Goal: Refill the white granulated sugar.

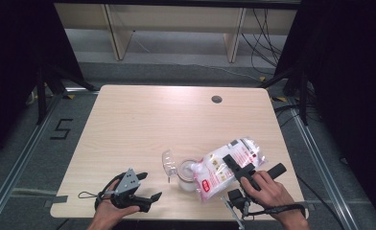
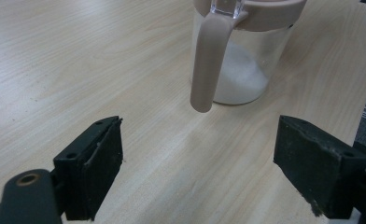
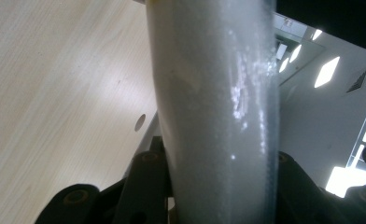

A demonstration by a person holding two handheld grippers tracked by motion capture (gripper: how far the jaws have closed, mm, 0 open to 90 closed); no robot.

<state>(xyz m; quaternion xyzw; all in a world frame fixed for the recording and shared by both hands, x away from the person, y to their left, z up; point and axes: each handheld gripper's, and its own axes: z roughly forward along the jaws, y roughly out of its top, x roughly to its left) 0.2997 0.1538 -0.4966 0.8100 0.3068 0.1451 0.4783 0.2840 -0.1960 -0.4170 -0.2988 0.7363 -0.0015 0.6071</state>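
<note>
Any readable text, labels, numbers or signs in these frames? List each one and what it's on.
"5": black tape mark on the floor, left of the table.
Red and white label on the bag, held in the right claw: print too small and blurred to read.
Jar: no text visible.

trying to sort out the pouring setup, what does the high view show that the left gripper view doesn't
High view alone: the right gripper shut on a tilted bag of white grains, mouth over the jar, and the open flip lid. Left gripper view alone: the jar's beige handle close up, and the left gripper with jaws apart and nothing between them. Both share the glass jar, holding some white grains, and the wooden table.
</note>
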